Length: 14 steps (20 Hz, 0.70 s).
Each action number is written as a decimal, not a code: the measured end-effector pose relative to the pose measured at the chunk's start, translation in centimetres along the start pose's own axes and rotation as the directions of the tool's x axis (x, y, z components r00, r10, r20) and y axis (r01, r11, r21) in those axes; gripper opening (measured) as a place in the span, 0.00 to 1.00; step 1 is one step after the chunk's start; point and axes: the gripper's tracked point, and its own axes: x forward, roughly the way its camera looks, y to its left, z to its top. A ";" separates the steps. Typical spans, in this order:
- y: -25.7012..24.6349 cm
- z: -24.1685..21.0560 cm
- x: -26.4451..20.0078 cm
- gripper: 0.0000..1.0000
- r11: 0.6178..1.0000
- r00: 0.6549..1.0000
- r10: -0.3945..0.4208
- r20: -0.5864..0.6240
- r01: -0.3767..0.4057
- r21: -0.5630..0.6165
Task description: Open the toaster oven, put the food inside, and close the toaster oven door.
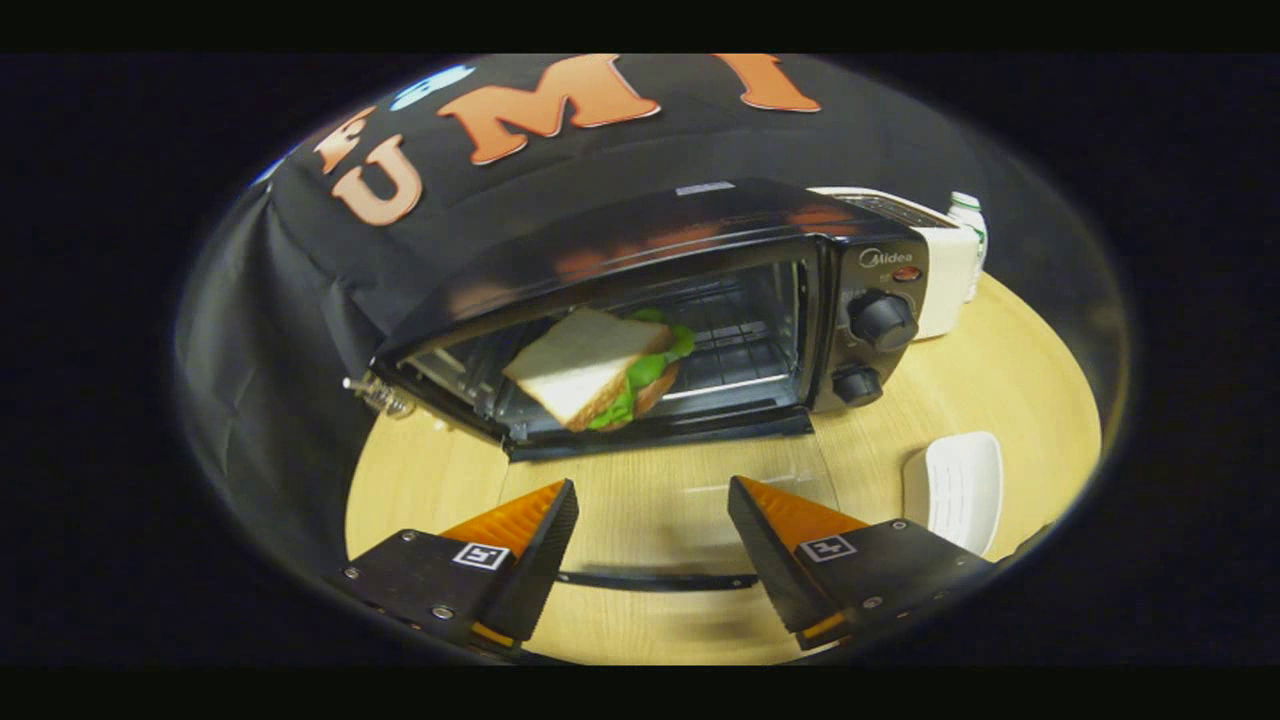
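Toaster oven (700,300) on a wooden table (1000,380), its glass door (690,500) folded down flat toward the gripper (652,495). Sandwich (600,365) resting inside on the rack. Gripper fingers spread wide, holding nothing. White dish (955,490) at near right.

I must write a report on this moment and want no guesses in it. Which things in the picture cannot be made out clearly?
- Gripper view: the sandwich in the toaster oven: its filling under the lettuce is hidden by the bread.
- Oven door, open flat ahead of the open tool: clear glass, edges hard to trace.
- White appliance and bottle beyond the oven: mostly hidden by it.
- White dish: its near end is hidden by a finger.
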 end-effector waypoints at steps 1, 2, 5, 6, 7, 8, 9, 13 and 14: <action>0.2 -1.0 -0.4 0.90 0.999 1.000 0.008 -0.019 -0.009 -0.033; 0.4 -2.0 -0.8 0.90 0.998 0.999 0.018 -0.041 -0.021 -0.058; 0.5 -5.3 -1.7 0.90 0.993 0.993 0.023 -0.115 -0.036 -0.111; 0.4 -6.3 -1.9 0.90 0.992 0.990 0.014 -0.142 -0.032 -0.123; 0.0 -7.1 -2.2 0.90 0.990 0.986 0.003 -0.166 -0.026 -0.136; -0.3 -7.8 -2.4 0.90 0.988 0.983 -0.010 -0.182 -0.018 -0.152; -0.8 -8.7 -2.7 0.90 0.986 0.980 -0.028 -0.195 -0.005 -0.168; -1.8 -11.9 -2.4 0.84 0.974 0.965 -0.055 -0.255 -0.004 -0.225; -1.9 -12.0 -2.0 0.82 0.972 0.965 -0.064 -0.253 0.003 -0.233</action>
